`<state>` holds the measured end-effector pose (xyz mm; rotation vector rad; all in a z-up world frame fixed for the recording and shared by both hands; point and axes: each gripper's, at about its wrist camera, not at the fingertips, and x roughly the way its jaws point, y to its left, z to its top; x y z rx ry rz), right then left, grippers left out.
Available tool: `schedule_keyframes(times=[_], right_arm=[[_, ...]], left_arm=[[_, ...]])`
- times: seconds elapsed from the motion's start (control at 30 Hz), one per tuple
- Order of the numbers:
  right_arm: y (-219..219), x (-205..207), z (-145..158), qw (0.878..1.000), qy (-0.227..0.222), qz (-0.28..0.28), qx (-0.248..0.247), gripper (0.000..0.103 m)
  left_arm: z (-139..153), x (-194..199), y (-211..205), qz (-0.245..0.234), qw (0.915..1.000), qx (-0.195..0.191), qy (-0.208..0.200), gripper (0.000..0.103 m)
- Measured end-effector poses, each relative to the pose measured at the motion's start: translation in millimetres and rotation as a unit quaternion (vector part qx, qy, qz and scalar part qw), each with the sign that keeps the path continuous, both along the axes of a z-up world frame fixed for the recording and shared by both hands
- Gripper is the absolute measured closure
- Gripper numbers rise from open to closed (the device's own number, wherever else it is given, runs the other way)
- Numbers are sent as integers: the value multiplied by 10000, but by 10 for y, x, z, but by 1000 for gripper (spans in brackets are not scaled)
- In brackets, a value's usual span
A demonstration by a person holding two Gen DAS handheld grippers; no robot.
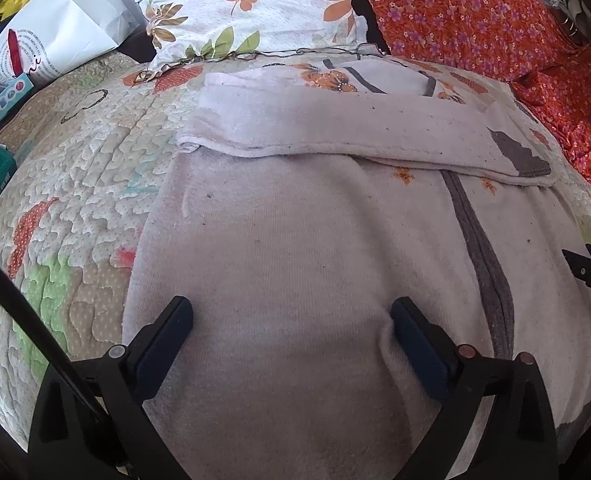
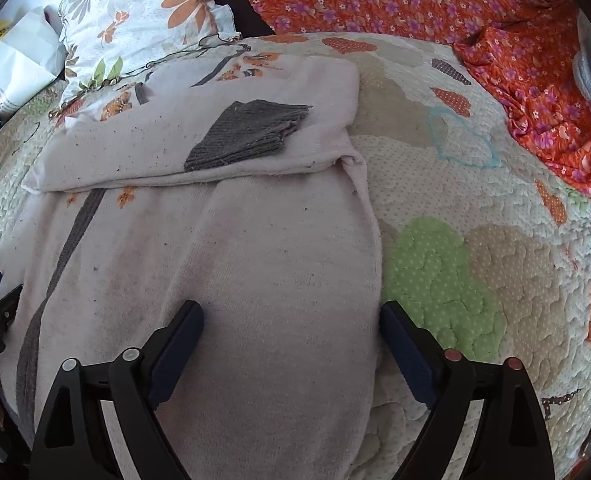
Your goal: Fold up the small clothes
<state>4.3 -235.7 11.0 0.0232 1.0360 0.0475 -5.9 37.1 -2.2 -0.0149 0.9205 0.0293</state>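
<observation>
Both grippers hang wide apart over the pale garment (image 1: pixel 295 240), which lies flat on the quilted bedspread (image 1: pixel 75 184) with its far part already folded across, grey cuff (image 2: pixel 247 136) on top. The left gripper (image 1: pixel 291 320) straddles the near cloth, holding nothing; the right gripper (image 2: pixel 291 324) has one finger over the fabric and the other over the quilt beyond the garment's edge. The risk, I reckon: a pinch there catches quilt along with the hem, or takes only one layer, and the lift drags the folded band askew.
</observation>
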Motion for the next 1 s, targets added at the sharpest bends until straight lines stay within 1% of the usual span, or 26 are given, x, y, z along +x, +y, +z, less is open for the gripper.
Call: schedule_keyframes(times=[0.07,0.1,0.13,0.2,0.27,0.33,0.4,0.47,0.6,0.67,0.73,0.77,0.87,0.93,1.0], right_arm=[[9,9,-4,10000,1,-19,-7,8],[14,12,-6,10000,-4,-30,-13,6],[19,12,-9,10000,-18,-37,-13,6],[24,6,-15,10000,-69,-54,9,4],[21,-1,-25,9999,-138,-39,60,1],[14,-11,-32,9997,-210,-68,137,0],[9,-17,-27,9995,-238,-111,190,0],[15,-11,-28,9995,-223,-117,184,0],[68,-6,-37,9999,-159,16,-20,0],[62,3,-30,9999,-84,55,-28,0],[21,11,-1,10000,-2,18,77,2],[-10,-1,23,9999,-9,-32,156,7],[-157,-53,111,9984,-88,-210,522,18],[-325,-92,173,9957,-204,-441,792,19],[-512,-130,212,9925,-260,-769,909,18]], left_arm=[[12,10,4,51,10000,-27,21,4],[37,15,14,80,9999,-92,40,6],[64,14,27,93,9998,-170,40,11],[155,3,82,109,9990,-443,14,16],[319,-39,198,226,9968,-761,-128,16],[440,-84,306,370,9945,-946,-236,16],[559,-176,489,613,9905,-1191,-323,16],[592,-259,660,843,9868,-1349,-314,16],[513,-412,948,1344,9798,-1473,-151,16],[414,-482,1061,1533,9751,-1602,-33,16],[298,-531,1116,1609,9710,-1763,143,16],[270,-553,1115,1601,9705,-1794,181,16],[230,-602,1086,1516,9733,-1712,180,16],[233,-600,1058,1431,9751,-1688,144,16],[229,-581,1025,1350,9755,-1731,124,16]])
